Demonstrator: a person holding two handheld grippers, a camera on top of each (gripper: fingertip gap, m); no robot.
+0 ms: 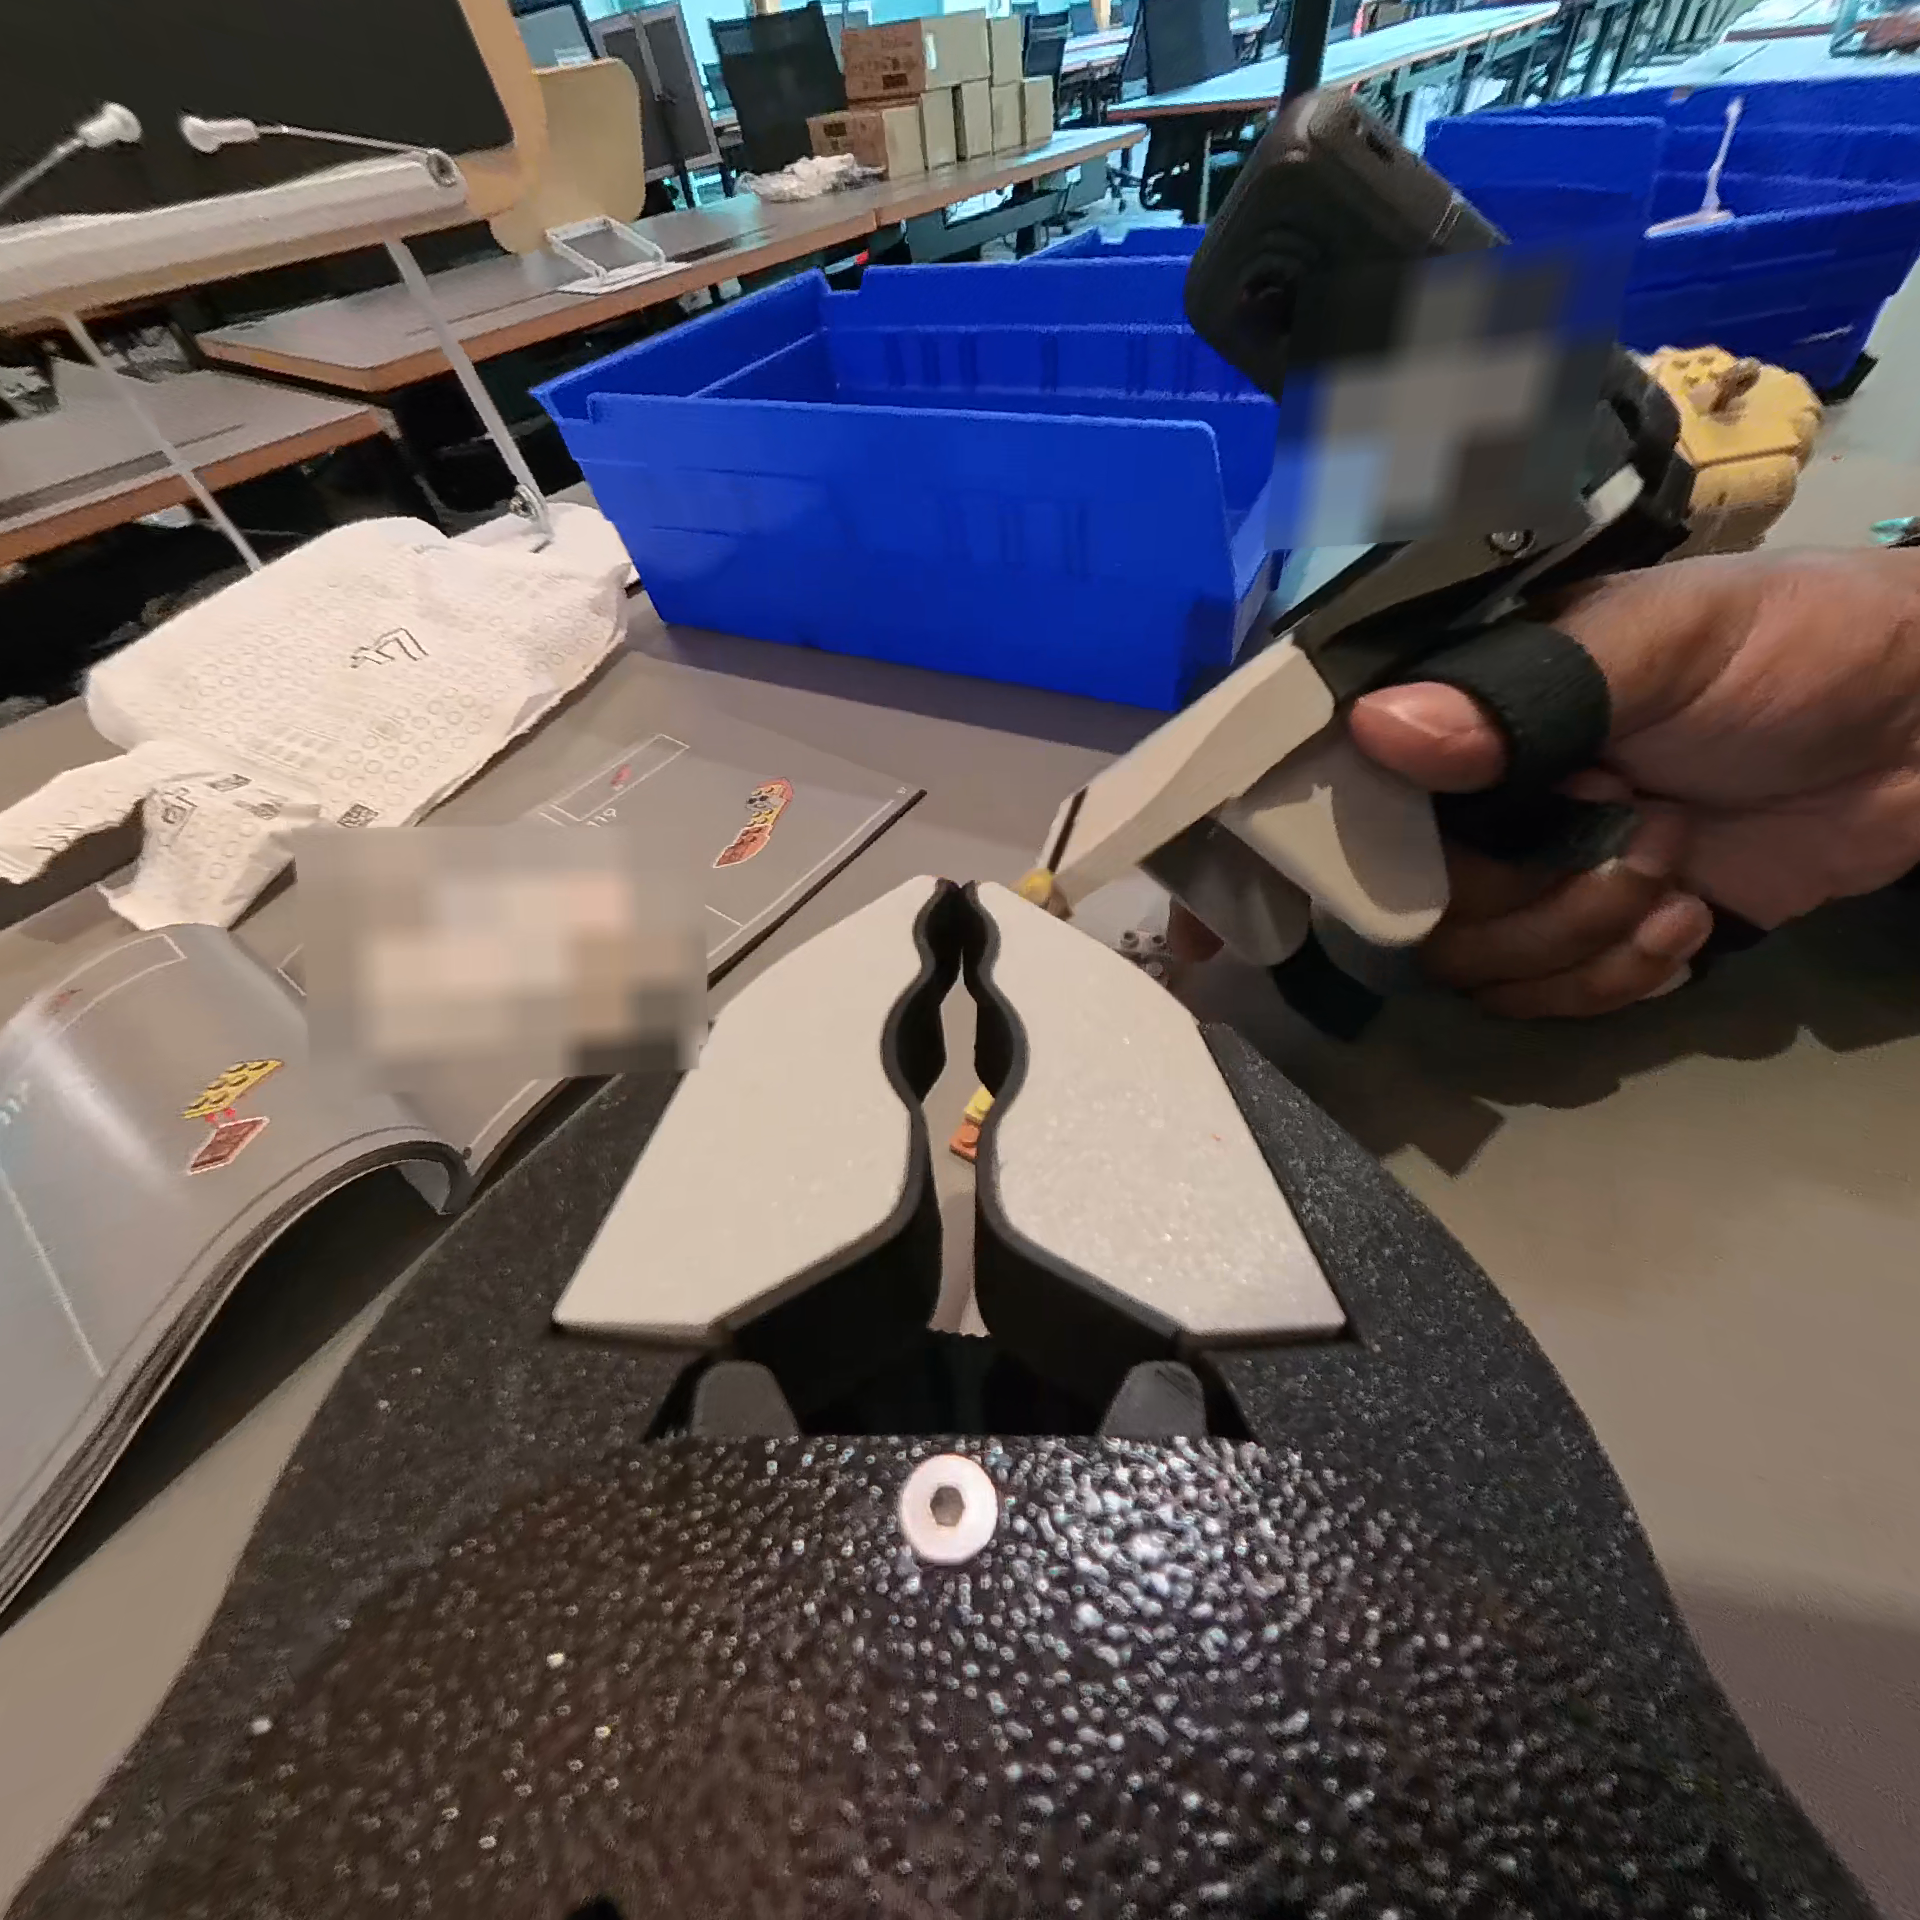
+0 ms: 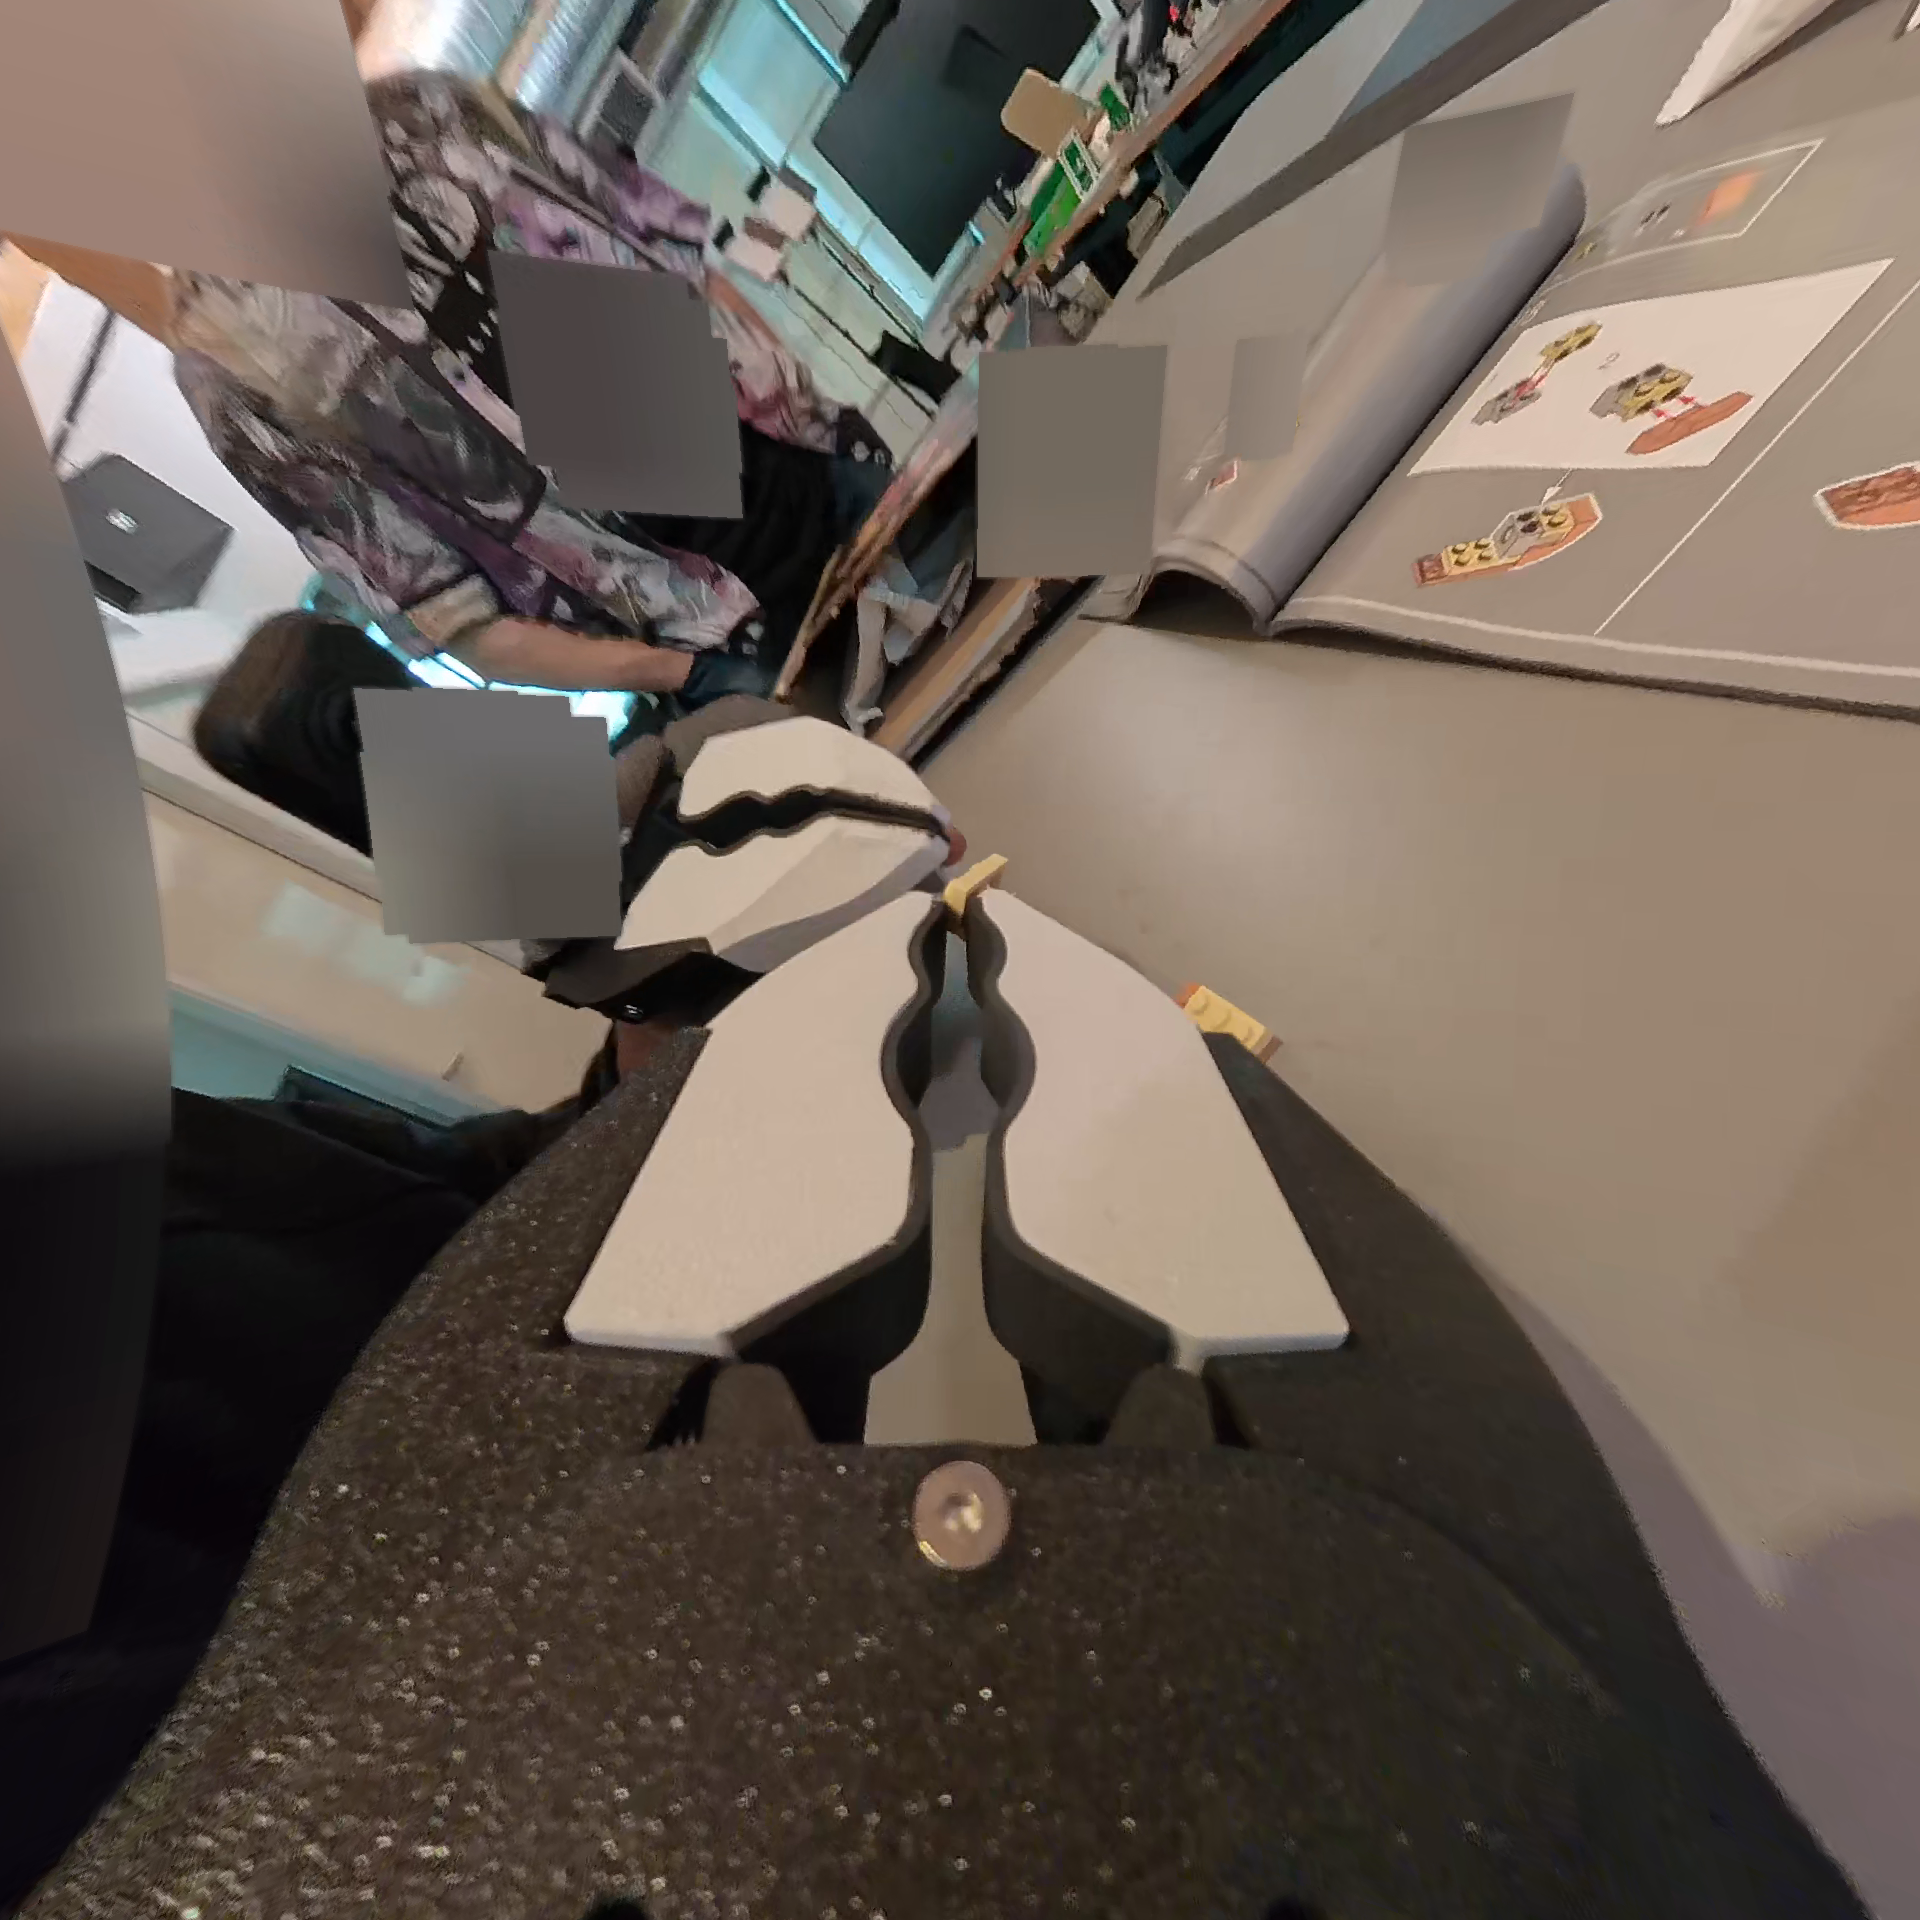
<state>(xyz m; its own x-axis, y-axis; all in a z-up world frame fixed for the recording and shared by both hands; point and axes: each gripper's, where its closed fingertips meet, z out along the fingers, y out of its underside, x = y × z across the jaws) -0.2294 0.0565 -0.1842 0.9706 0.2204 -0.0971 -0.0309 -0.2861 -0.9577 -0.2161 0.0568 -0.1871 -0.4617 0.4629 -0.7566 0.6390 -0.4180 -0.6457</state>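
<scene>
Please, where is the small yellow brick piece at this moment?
In the right wrist view, the small yellow piece sits clamped at the tips of the right gripper, beside the left gripper, above the grey table.

Workshop (blue bins [image 1: 935, 520], long benches [image 1: 727, 249])

Each gripper [image 1: 961, 896] carries two pale grey fingers [image 1: 790, 1091] with wavy black inner pads, set in a speckled black textured housing [image 1: 935, 1662]. One pale hex-socket screw [image 1: 948, 1507] sits centre frame. The hand [image 1: 1683, 790] at right wears a black finger sleeve [image 1: 1538, 686].
</scene>
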